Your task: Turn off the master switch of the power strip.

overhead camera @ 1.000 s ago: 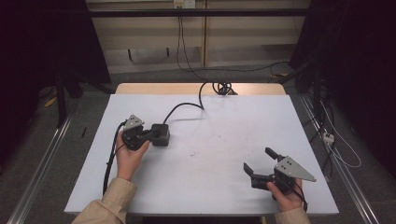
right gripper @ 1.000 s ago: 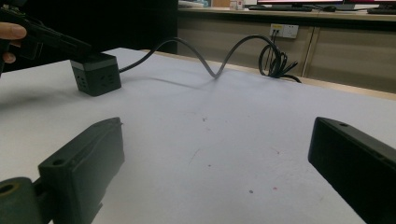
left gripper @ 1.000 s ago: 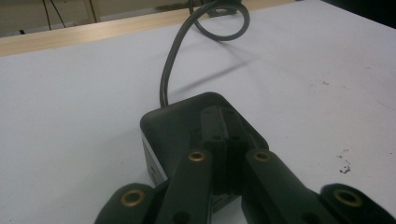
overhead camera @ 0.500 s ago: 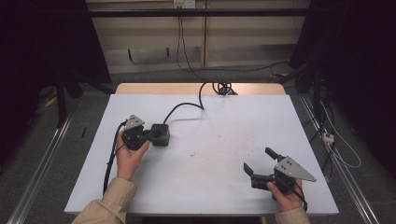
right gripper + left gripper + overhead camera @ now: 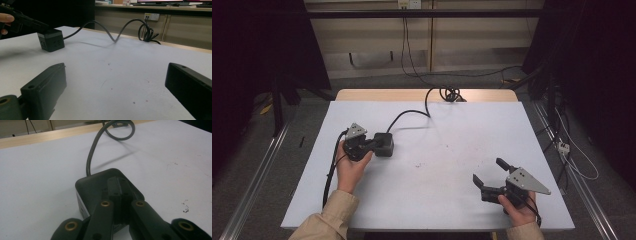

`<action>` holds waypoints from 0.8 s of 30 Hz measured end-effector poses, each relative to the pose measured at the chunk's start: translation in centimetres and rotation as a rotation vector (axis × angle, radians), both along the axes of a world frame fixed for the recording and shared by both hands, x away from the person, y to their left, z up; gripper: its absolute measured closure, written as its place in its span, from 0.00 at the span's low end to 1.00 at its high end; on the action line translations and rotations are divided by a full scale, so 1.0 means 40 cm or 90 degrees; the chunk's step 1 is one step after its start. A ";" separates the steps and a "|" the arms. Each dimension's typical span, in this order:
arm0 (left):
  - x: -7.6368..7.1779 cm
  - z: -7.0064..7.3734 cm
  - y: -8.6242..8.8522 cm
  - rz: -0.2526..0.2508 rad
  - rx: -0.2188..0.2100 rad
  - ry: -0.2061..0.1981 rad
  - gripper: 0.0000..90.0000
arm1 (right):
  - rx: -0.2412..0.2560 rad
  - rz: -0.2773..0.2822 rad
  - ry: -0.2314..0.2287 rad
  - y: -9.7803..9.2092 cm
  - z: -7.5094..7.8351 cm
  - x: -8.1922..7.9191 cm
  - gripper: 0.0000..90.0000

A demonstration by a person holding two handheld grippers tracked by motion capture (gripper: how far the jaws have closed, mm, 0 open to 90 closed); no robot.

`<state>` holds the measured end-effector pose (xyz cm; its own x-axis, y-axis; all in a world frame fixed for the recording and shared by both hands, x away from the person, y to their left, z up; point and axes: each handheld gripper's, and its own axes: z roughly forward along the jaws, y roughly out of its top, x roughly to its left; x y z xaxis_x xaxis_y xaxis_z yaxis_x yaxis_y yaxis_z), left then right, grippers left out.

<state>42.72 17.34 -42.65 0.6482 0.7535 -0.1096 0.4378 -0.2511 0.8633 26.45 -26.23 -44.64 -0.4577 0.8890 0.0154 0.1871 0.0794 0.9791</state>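
Left claw (image 5: 119,195) has its jaws pressed together w/ tips resting on top of the black power cube (image 5: 100,185), not gripping it; the cube's cord (image 5: 412,114) runs away from the claw to the table's (image 5: 452,135) far edge. Right claw (image 5: 490,174) is wide open, nothing btwn the jaws, well apart from the cube.

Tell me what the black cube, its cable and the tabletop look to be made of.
Black cube: probably moulded plastic, matte with soft rounded edges and a paler grey band around its side.
Cable: seems rubber or PVC sheathed, dark, smooth and slightly glossy, and it holds loose loops.
Tabletop: a smooth, matte white sheet, maybe laminate, with small dark specks; a wood-coloured strip shows along the far edge.
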 end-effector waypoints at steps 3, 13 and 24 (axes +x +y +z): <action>0.000 0.000 0.001 -0.001 0.000 0.001 1.00 | 0.000 0.000 0.000 0.000 0.000 0.000 0.03; 0.001 0.001 0.002 -0.002 0.000 0.005 1.00 | 0.000 0.000 0.001 0.000 0.000 0.001 0.03; 0.002 0.000 0.003 0.003 -0.010 0.010 1.00 | -0.002 0.001 0.001 0.001 -0.001 0.002 0.03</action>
